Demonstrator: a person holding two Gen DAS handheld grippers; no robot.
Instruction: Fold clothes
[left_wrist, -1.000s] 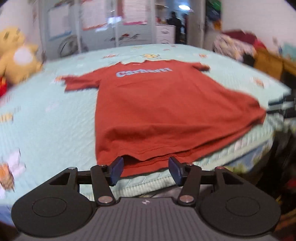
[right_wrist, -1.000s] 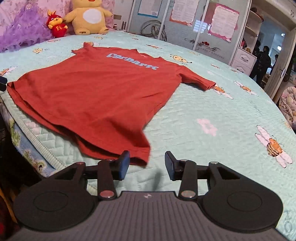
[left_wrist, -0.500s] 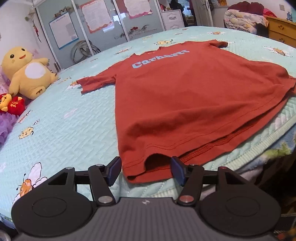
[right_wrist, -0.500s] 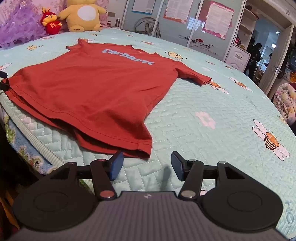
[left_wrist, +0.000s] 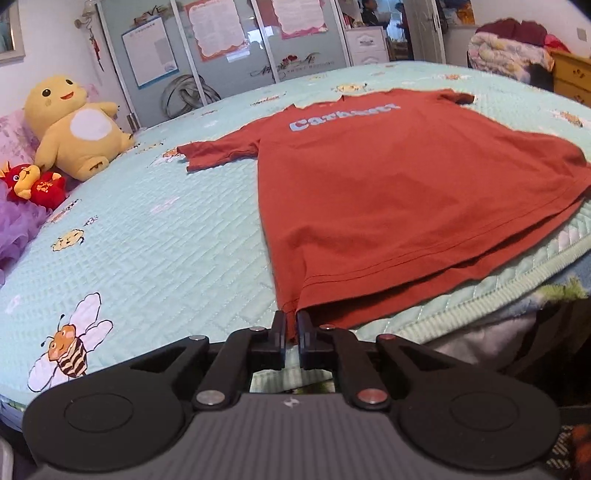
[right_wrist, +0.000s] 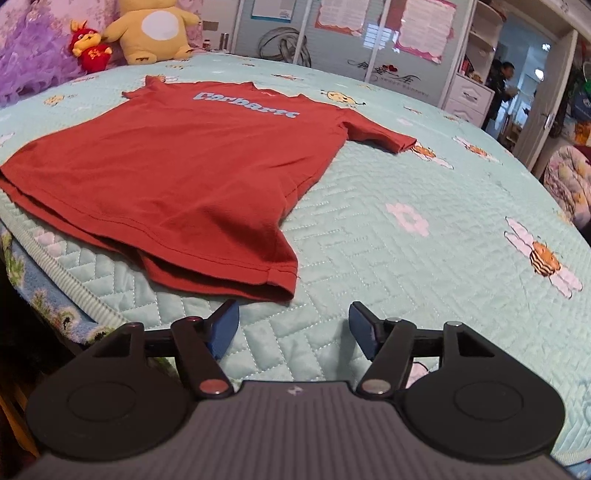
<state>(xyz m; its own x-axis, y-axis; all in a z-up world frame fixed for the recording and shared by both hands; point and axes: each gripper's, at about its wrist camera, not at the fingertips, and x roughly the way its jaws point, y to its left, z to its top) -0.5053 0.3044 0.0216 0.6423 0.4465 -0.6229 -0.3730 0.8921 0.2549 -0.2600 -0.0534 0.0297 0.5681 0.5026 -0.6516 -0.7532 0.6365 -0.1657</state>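
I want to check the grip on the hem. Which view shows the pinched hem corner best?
The left wrist view: the left claw is shut on the T-shirt at its near hem corner. The right wrist view shows the T-shirt's other hem corner, free, just ahead of the open right claw; the pinched corner is cut off.

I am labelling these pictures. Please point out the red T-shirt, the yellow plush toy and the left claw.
red T-shirt (left_wrist: 388, 192), left wrist view, chest panel.
yellow plush toy (left_wrist: 77, 129), left wrist view, white belly.
left claw (left_wrist: 291, 328), left wrist view, between its fingertips.
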